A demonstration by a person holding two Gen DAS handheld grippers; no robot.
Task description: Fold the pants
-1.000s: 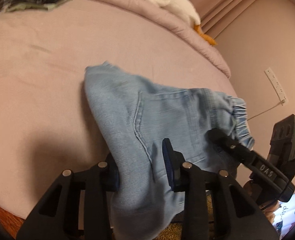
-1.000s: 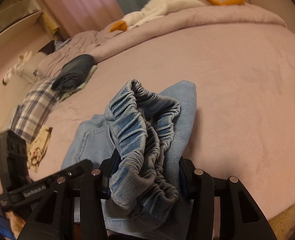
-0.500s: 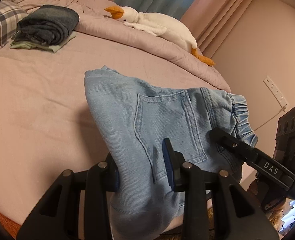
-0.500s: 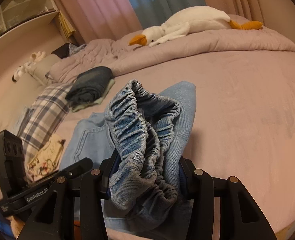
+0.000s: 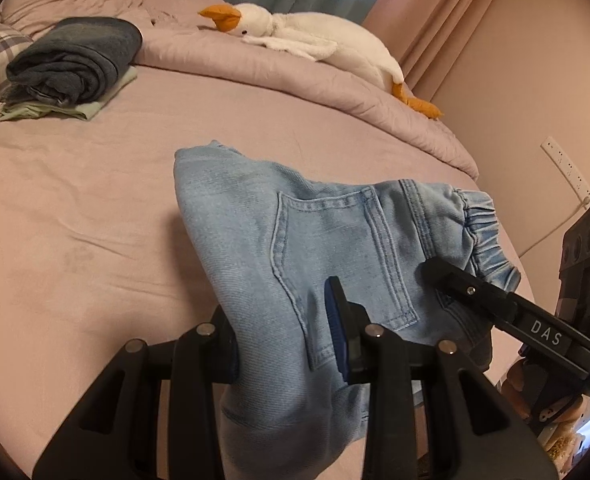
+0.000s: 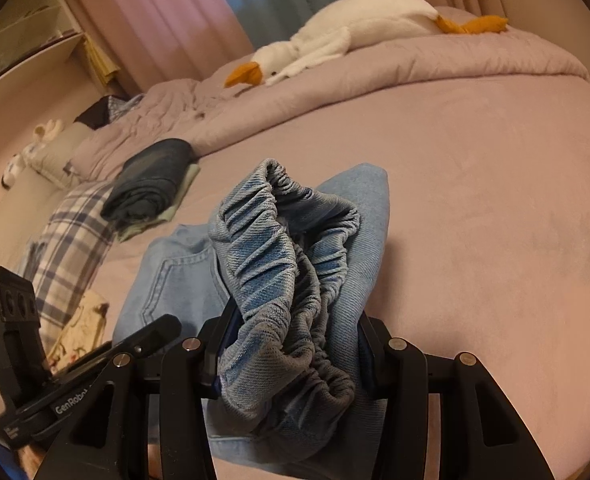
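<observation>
The light blue denim pants (image 5: 295, 240) lie partly bunched on the pink bed (image 5: 75, 208) near its front edge, held up at two places. In the left wrist view the left gripper (image 5: 287, 336) is clamped on a fold of denim beside the back pocket (image 5: 335, 256), cloth filling the gap between its fingers, and this view alone shows the pocket stitching laid flat and the right gripper (image 5: 447, 280) reaching in from the side at the gathered waistband (image 5: 483, 232). The right wrist view shows what that one hides: the elastic waistband (image 6: 291, 264) crumpled into a thick ruffled wad, squeezed between the right gripper's (image 6: 291, 352) fingers, with the left gripper (image 6: 151, 332) at the lower left edge of the denim. Both views take in a white plush goose (image 5: 315, 36) on the rumpled quilt at the far side and a folded dark garment (image 5: 75, 60) on a pale green one. Only the right wrist view shows the plaid cloth (image 6: 71, 240) fully and shelving (image 6: 27, 32) beyond the bed.
</observation>
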